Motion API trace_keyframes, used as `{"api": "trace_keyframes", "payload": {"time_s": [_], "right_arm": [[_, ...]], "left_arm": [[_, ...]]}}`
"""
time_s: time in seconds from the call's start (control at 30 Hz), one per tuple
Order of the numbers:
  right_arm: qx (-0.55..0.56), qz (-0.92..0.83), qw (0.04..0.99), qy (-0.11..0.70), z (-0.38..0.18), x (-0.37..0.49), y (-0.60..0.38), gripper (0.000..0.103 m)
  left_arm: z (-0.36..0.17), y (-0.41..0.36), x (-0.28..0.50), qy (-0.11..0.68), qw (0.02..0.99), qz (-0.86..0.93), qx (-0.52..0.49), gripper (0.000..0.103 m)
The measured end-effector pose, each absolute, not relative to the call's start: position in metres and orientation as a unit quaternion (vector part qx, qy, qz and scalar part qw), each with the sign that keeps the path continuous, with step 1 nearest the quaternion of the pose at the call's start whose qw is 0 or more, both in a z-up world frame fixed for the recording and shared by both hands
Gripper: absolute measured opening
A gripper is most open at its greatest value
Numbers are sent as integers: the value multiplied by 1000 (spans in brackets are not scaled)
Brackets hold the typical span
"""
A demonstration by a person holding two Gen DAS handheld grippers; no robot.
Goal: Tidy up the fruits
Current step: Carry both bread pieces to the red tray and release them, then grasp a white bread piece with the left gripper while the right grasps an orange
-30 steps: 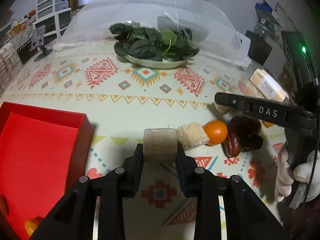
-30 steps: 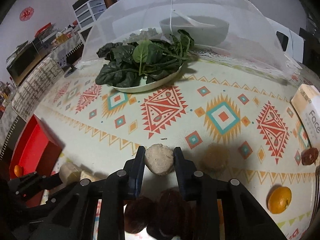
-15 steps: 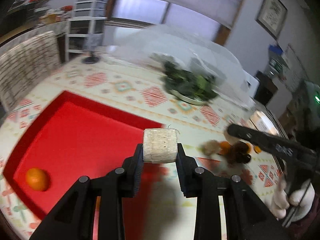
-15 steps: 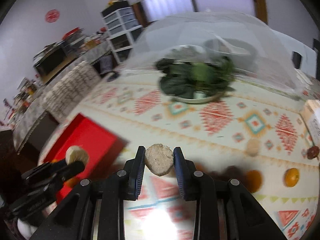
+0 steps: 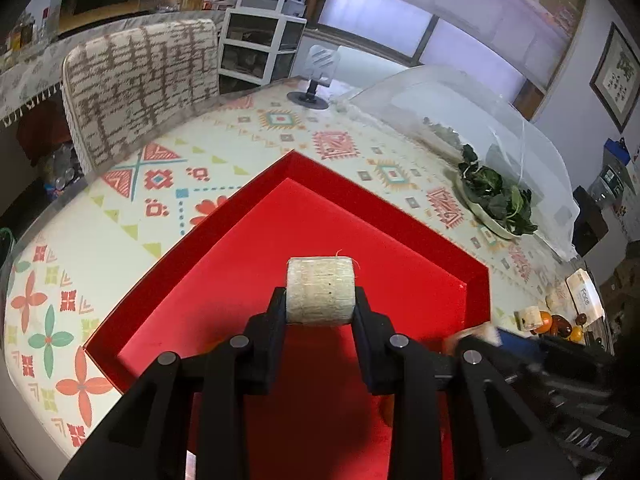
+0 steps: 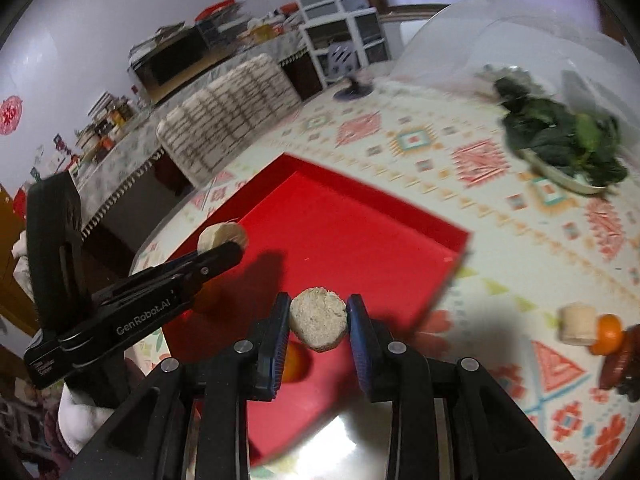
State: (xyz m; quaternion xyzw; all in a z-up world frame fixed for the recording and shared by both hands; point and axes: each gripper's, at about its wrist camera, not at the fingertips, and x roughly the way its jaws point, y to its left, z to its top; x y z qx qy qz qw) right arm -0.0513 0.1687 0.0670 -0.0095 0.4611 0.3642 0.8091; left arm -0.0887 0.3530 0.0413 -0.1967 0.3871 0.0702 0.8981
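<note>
My left gripper (image 5: 320,300) is shut on a pale cylindrical fruit chunk (image 5: 320,291) and holds it above the red tray (image 5: 344,236). It also shows in the right wrist view (image 6: 222,246), over the tray's left side. My right gripper (image 6: 318,326) is shut on a beige round fruit piece (image 6: 318,324) above the tray's (image 6: 360,240) near part. Oranges (image 6: 296,362) lie in the tray under the grippers. On the table at the right lie another pale chunk (image 6: 578,324), an orange (image 6: 608,333) and dark brown fruits (image 6: 620,364).
A plate of spinach (image 5: 496,204) stands beside a clear mesh food cover (image 5: 472,120) at the back. A patterned chair back (image 5: 140,84) stands past the table's left edge. A white box (image 5: 586,296) lies at the far right. A small stand (image 5: 312,94) sits at the back.
Both grippers have swung left from the fruit pile to above the red tray, each still holding its piece. The right gripper now hangs over the tray next to the left one.
</note>
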Motion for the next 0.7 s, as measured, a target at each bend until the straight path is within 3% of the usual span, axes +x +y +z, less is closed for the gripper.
{"api": "trace_keyframes", "payload": {"time_s": [0.1, 0.23, 0.3, 0.43, 0.57, 0.7], "right_arm": [[-23, 365, 805, 467, 57, -54, 185, 32], [-21, 367, 805, 465, 54, -57, 188, 33], [-18, 368, 808, 460, 57, -59, 184, 35], [2, 365, 824, 433, 76, -70, 159, 44], [24, 343, 848, 403, 89, -86, 106, 59], [46, 292, 871, 391, 91, -91, 31, 60]], "left_arm": [[43, 357, -93, 381, 899, 72, -202, 30], [52, 358, -99, 368, 904, 69, -208, 45], [58, 356, -103, 359, 907, 70, -208, 46], [76, 342, -113, 334, 917, 54, -212, 54], [96, 317, -119, 314, 927, 25, -202, 66], [106, 272, -116, 315, 930, -29, -187, 66]]}}
